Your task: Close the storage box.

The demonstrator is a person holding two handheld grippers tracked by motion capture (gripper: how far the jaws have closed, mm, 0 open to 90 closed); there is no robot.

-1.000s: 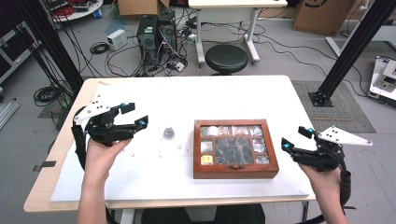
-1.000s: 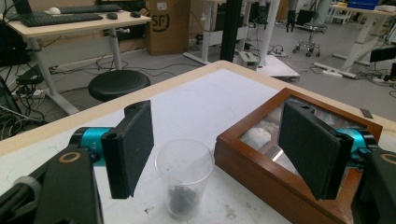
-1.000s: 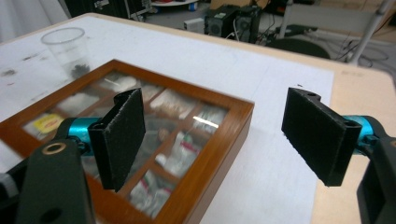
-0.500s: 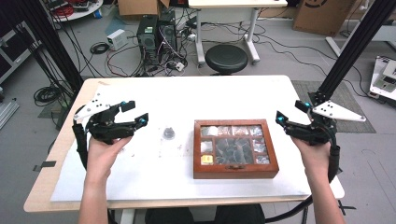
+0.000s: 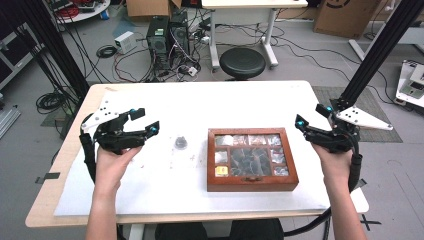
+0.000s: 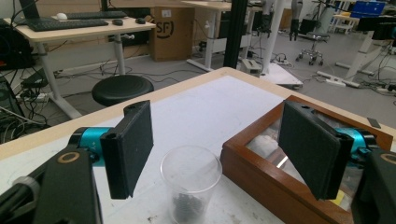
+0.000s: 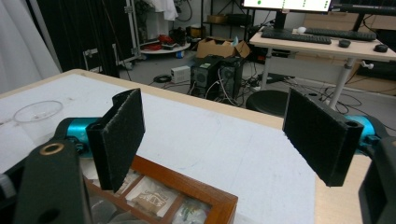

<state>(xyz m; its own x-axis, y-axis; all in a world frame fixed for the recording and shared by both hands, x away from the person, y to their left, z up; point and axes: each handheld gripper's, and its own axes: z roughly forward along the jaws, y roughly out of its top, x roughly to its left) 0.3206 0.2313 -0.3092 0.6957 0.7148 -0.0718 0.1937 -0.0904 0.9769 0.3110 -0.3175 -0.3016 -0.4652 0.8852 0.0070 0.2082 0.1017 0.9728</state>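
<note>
Cables, computer towers and a black stool crowd the floor at twelve o'clock beyond the white-topped counter in the high view, where a wooden compartment box sits right of centre, a clear cup at its nine o'clock, the left tool at nine and the right tool at three, both spread wide and gripping nothing. From the left gripper view, the cup stands between the parted jaws, just beside the box's corner. From the right gripper view, the released jaws hang over the box's far rim, the cup at nine o'clock.
</note>
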